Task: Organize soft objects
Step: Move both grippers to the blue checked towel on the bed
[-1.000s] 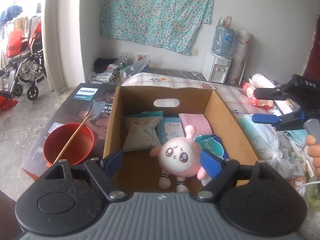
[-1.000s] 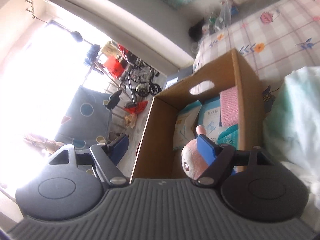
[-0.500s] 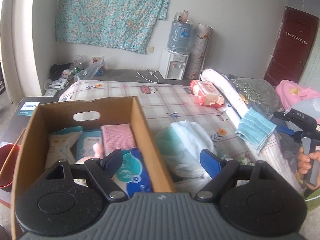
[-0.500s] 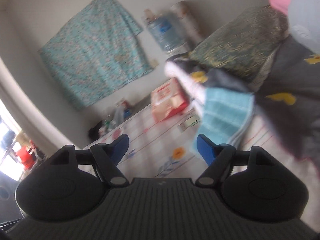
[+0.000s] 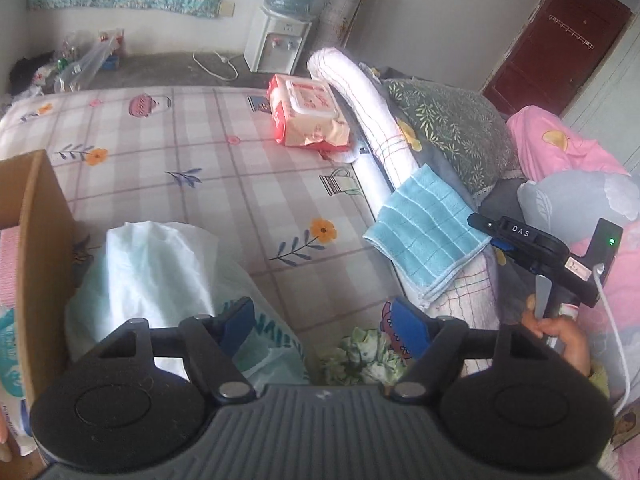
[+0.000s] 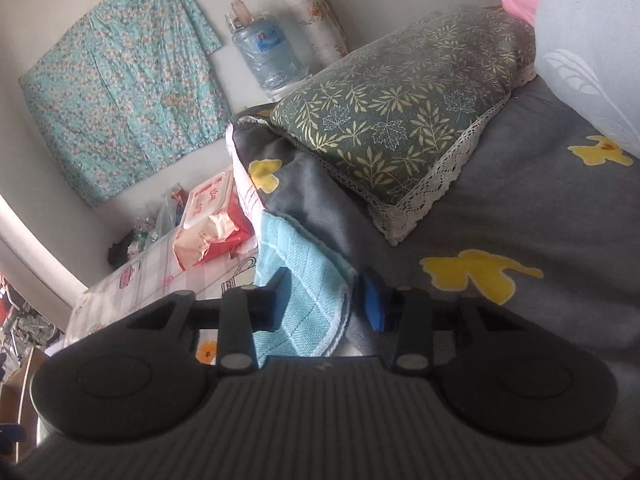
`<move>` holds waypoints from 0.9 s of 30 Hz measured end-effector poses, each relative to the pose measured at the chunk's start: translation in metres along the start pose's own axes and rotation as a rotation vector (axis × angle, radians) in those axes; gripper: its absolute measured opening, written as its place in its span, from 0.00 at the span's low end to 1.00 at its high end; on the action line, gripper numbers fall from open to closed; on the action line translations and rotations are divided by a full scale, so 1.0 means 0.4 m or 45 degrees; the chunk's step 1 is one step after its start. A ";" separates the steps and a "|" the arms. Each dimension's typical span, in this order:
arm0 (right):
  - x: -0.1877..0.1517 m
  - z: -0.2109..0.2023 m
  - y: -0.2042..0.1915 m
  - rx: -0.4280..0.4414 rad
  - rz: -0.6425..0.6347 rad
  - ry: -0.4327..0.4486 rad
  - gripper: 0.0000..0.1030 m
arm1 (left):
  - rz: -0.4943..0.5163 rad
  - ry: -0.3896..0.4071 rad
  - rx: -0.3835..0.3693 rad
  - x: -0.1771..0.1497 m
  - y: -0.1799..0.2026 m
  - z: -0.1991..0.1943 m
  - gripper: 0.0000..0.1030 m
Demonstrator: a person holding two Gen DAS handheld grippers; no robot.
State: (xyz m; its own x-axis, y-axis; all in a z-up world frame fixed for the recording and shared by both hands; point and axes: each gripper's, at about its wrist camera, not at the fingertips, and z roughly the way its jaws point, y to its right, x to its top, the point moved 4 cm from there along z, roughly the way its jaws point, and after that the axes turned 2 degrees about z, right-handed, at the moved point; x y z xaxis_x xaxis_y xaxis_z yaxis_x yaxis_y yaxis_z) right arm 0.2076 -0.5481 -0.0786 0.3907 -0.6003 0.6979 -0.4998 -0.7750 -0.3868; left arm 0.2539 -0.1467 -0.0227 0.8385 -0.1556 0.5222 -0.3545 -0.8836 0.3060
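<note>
I am closing my right gripper [image 6: 326, 300] around one folded light-blue ribbed microfibre cloth [image 6: 308, 300], whose stitched white hem is lying between the two blue pads, though a sliver of gap beside the right-hand pad leaves me unable to say they are pressing yet. That cloth [image 5: 424, 236] is draping over the edge of a grey fleecy blanket with yellow blotches [image 6: 500, 216], just beside a long rolled white towel with thin red checks [image 5: 368, 116]. My left gripper [image 5: 324, 320] is hovering with its jaws apart and narrowing, nothing between them, above a crinkly pale-green translucent plastic bag [image 5: 160, 268] and a small crumpled green-and-white floral fabric [image 5: 360, 354]. A glossy red and cream soft pack of wipes with a hard white lid [image 5: 306, 114] is sitting alone on the smooth checked bedsheet printed with flowers [image 5: 180, 140]. One dark-green leaf-patterned pillow edged with white lace [image 6: 404, 120] is resting on the blanket (a pink cushion and a pale-blue one are showing only partly behind it). The stiff brown cardboard box [image 5: 42, 240] is standing at the left, touching the plastic bag.
</note>
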 end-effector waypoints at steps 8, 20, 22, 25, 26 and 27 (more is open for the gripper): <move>-0.017 -0.052 -0.053 -0.018 -0.230 0.100 0.08 | -0.065 -0.081 -0.027 0.057 0.025 0.128 0.65; -0.166 -0.188 -0.258 0.161 -0.827 0.071 0.07 | -0.132 -0.105 -0.103 0.118 0.056 0.203 0.62; -0.208 -0.203 -0.288 0.224 -0.901 0.017 0.07 | -0.126 -0.101 -0.117 0.124 0.064 0.208 0.62; -0.255 -0.212 -0.325 0.269 -0.979 -0.024 0.07 | -0.122 -0.095 -0.117 0.129 0.068 0.216 0.62; -0.264 -0.211 -0.333 0.286 -0.979 -0.037 0.07 | -0.129 -0.095 -0.115 0.130 0.067 0.220 0.62; -0.269 -0.211 -0.341 0.303 -0.971 -0.047 0.07 | -0.138 -0.094 -0.115 0.130 0.064 0.222 0.62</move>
State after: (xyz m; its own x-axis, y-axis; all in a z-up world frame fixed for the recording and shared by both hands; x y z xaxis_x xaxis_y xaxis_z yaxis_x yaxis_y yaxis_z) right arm 0.1685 -0.3612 -0.0498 0.5856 0.1091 0.8032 0.0922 -0.9934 0.0677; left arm 0.3252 -0.2165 -0.0582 0.9009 -0.0970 0.4232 -0.2937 -0.8540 0.4294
